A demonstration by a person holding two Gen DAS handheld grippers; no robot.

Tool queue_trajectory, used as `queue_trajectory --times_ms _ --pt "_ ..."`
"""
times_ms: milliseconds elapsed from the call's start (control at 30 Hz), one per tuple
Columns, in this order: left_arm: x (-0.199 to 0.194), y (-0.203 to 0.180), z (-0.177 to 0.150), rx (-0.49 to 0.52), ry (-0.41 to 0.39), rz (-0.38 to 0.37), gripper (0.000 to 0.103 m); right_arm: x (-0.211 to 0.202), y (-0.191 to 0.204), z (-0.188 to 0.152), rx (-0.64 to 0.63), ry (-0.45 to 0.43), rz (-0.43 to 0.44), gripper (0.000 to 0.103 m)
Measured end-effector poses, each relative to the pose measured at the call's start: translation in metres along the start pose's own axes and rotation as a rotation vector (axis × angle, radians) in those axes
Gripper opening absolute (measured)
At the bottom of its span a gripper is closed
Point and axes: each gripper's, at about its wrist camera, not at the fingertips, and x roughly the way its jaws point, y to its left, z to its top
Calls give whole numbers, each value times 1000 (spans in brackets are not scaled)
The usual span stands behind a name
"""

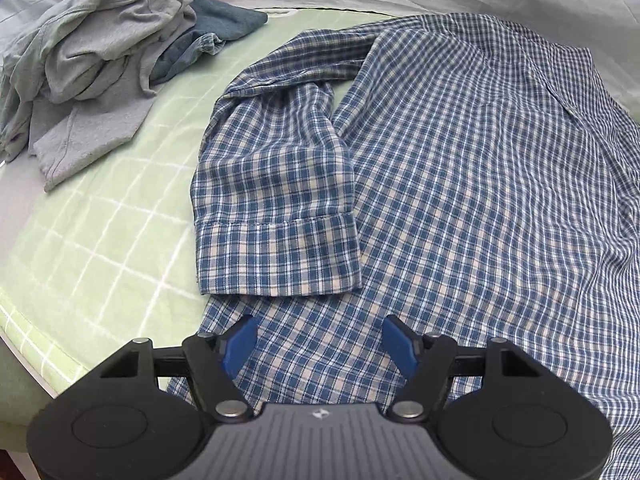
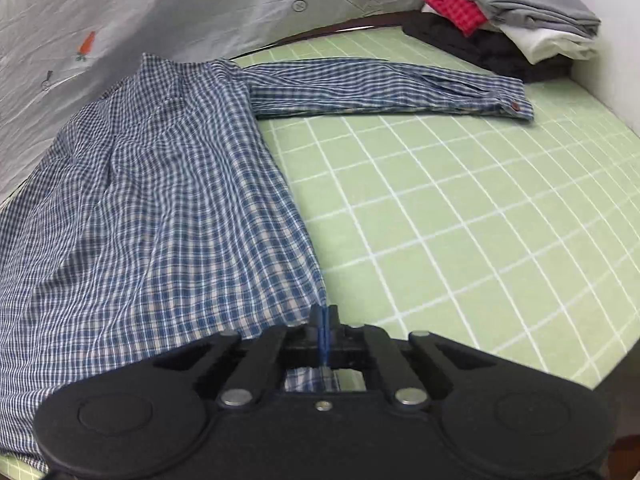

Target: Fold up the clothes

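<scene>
A blue and white plaid shirt (image 1: 472, 168) lies spread on the green checked sheet (image 1: 104, 216). Its left sleeve (image 1: 276, 200) is folded back beside the body, cuff toward me. My left gripper (image 1: 320, 334) is open just above the shirt's bottom hem, blue pads apart. In the right wrist view the shirt (image 2: 160, 200) lies at left, its other sleeve (image 2: 384, 88) stretched out to the right. My right gripper (image 2: 324, 320) is shut at the shirt's lower right hem corner; plaid cloth shows behind the pads.
A crumpled heap of pale green and teal clothes (image 1: 100, 56) lies at the far left. A stack of folded clothes (image 2: 508, 24) sits at the far right corner by a white wall. A grey quilt (image 2: 160, 12) lies behind the shirt.
</scene>
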Motion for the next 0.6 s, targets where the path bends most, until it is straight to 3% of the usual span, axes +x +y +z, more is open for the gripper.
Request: queue_trajectory --times_ms 133,200,267,333,500,600 --pt "-2 1 0 1 32 6 70 -3 4 -3 -1 -10 -34 1" --pt "-3 2 -2 6 45 -3 70 1 3 -3 21 0 -38 6" --pt "-8 5 -5 -2 53 -23 69 3 3 -3 35 1 -31 26" --pt "-12 8 -8 -15 63 -58 69 4 5 -5 31 2 -25 30" --pt "-18 17 -16 -58 74 -89 68 8 7 -6 30 33 -10 27" --pt "-16 22 -22 -97 79 -91 67 11 13 -9 -3 60 16 14"
